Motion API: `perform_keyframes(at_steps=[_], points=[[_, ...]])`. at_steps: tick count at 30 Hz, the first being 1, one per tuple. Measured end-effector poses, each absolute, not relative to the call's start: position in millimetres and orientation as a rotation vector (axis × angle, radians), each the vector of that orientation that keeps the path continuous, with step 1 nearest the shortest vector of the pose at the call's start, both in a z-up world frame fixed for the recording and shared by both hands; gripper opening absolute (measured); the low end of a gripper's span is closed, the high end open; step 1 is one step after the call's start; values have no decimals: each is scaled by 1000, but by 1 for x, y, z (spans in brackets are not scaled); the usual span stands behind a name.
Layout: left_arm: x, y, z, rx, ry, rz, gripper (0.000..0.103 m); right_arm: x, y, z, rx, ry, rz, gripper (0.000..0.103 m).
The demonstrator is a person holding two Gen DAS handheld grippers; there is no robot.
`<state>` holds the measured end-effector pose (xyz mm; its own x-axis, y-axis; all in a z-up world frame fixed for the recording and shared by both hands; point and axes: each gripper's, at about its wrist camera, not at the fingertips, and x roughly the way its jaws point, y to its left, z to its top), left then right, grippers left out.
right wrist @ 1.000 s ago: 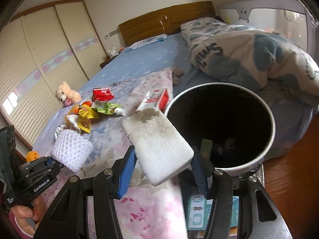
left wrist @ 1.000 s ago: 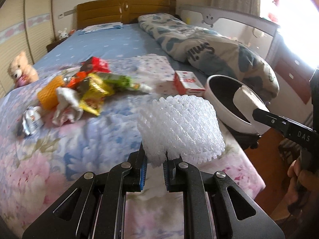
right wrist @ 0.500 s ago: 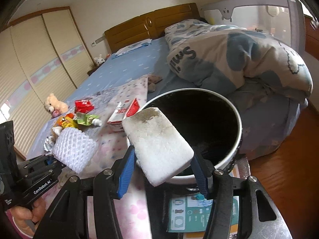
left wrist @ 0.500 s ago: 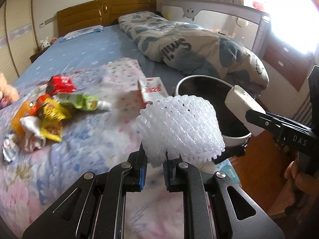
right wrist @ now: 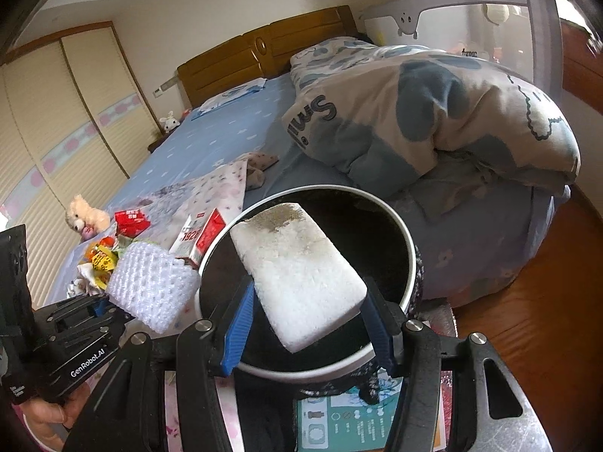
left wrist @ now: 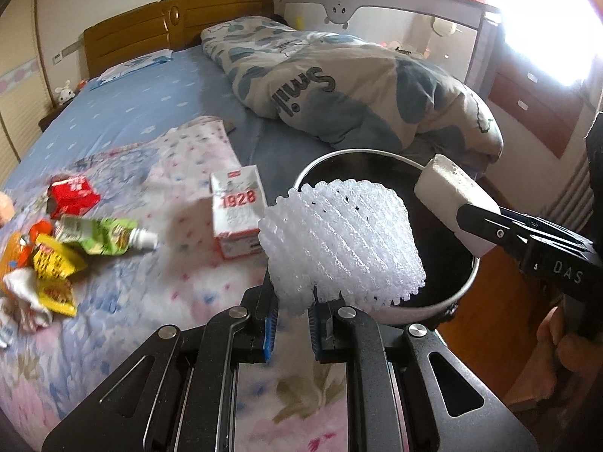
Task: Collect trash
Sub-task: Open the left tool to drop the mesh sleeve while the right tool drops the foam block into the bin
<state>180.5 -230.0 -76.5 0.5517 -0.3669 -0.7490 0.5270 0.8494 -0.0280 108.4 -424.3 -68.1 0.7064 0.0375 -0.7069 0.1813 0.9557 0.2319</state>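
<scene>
My left gripper (left wrist: 293, 320) is shut on a white foam net sleeve (left wrist: 341, 243) and holds it at the near rim of the round black trash bin (left wrist: 458, 293). My right gripper (right wrist: 307, 324) is shut on a dirty white sponge block (right wrist: 297, 271) and holds it over the mouth of the bin (right wrist: 409, 248). The sponge (left wrist: 454, 203) and the right gripper also show at the right of the left wrist view. The net sleeve (right wrist: 150, 290) shows left of the bin in the right wrist view.
A red-and-white carton (left wrist: 237, 211), a green tube (left wrist: 101, 235), a red wrapper (left wrist: 71, 196) and yellow wrappers (left wrist: 54, 278) lie on the flowered bedspread. A rolled quilt (left wrist: 339, 86) lies behind the bin. A teddy bear (right wrist: 84, 214) sits far left. Wooden floor (right wrist: 527, 312) lies to the right.
Both grippers have moved right toward the bin with their loads. The sponge has come over the bin's mouth and the net sleeve has reached its rim.
</scene>
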Motion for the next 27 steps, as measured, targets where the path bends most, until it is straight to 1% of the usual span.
perform_keyframes(at_steps=[18,21,22,24,26,27], points=[[205,-263,-87,236,874,-555,14,131,-437,-73,289,820,-101,58],[207,-265,-90,238,884,-562,16,133,-438,-75,287,825,-104,59],[208,-266,-91,239,889,-566,19,134,-438,-75,287,827,-105,59],[208,-268,-92,244,893,-571,30,136,-439,-76,291,833,-105,61],[207,-267,-92,246,888,-567,54,138,-441,-77,295,842,-110,63],[207,-267,-91,244,884,-567,56,140,-441,-78,299,846,-111,64]])
